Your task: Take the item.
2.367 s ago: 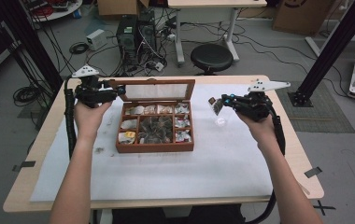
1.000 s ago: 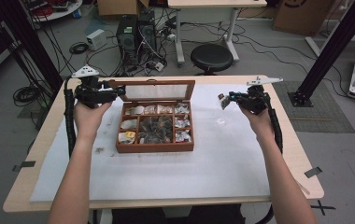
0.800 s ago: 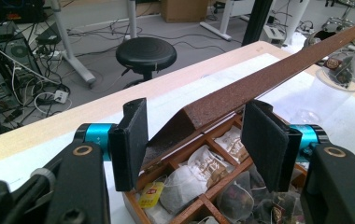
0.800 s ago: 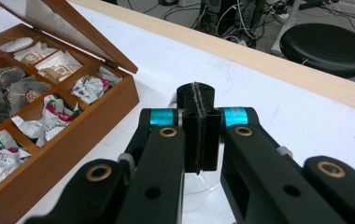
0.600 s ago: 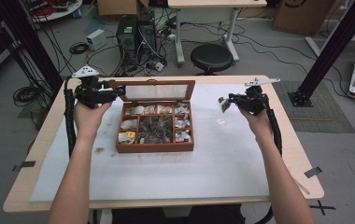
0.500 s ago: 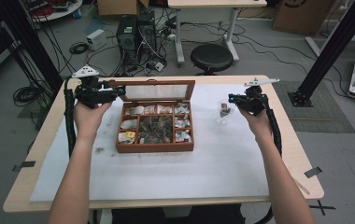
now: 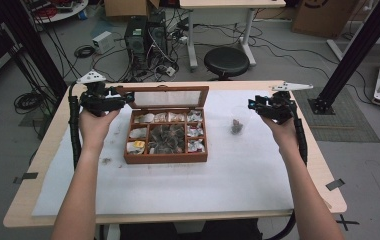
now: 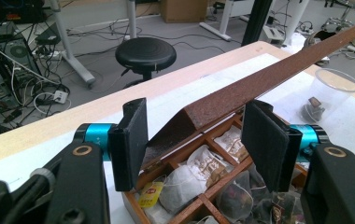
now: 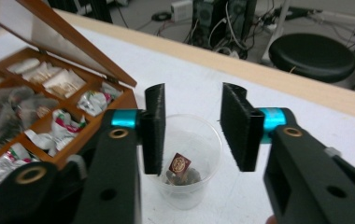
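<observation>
One clear plastic cup (image 7: 238, 120) with a dark tea bag (image 9: 181, 169) inside stands on the white-covered surface (image 7: 238, 175), right of centre in the high view, just left of the right claw (image 7: 254, 104). That claw's jaws have just been opening; they stand apart above the cup, gripping nothing. One brown wooden tea box (image 7: 166, 137) sits mid-frame, with nine compartments of tea bags. The left claw (image 7: 126, 97), upper left, is half open around the raised lid (image 8: 269, 79) edge; contact is unclear. Both forearms reach up from the bottom edge.

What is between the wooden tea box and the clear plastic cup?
Nothing: in the high view, only bare white table cover lies between the wooden tea box and the clear plastic cup.
</observation>
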The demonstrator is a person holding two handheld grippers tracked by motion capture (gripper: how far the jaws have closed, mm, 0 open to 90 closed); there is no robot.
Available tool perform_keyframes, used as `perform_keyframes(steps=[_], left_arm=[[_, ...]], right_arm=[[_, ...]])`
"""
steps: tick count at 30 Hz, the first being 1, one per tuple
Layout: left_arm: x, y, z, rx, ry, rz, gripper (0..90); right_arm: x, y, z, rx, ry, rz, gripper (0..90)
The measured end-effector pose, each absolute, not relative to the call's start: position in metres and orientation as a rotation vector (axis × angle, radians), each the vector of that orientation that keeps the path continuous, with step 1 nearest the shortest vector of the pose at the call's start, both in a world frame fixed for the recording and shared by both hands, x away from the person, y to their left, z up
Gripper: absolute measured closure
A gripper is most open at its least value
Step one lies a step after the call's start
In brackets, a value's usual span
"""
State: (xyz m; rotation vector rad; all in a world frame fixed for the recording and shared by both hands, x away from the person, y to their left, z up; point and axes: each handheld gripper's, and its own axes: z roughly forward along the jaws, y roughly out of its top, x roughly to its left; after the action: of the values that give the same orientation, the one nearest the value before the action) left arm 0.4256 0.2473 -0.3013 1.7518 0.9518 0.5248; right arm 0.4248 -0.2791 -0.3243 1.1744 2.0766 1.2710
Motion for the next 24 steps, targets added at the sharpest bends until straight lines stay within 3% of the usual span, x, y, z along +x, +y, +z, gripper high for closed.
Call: perform_keyframes(steps=[7,24], left_arm=[[0.425,0.247,-0.301,1.757,0.949,0.525,41.5],[0.419,0.248,-0.307,1.746,0.934,0.524,40.7]], right_arm=[[0.398,-0.29,-0.307,1.137,2.021,1.311,47.0],[0.363,-0.329,-0.31,1.174,1.897,1.348,37.7]])
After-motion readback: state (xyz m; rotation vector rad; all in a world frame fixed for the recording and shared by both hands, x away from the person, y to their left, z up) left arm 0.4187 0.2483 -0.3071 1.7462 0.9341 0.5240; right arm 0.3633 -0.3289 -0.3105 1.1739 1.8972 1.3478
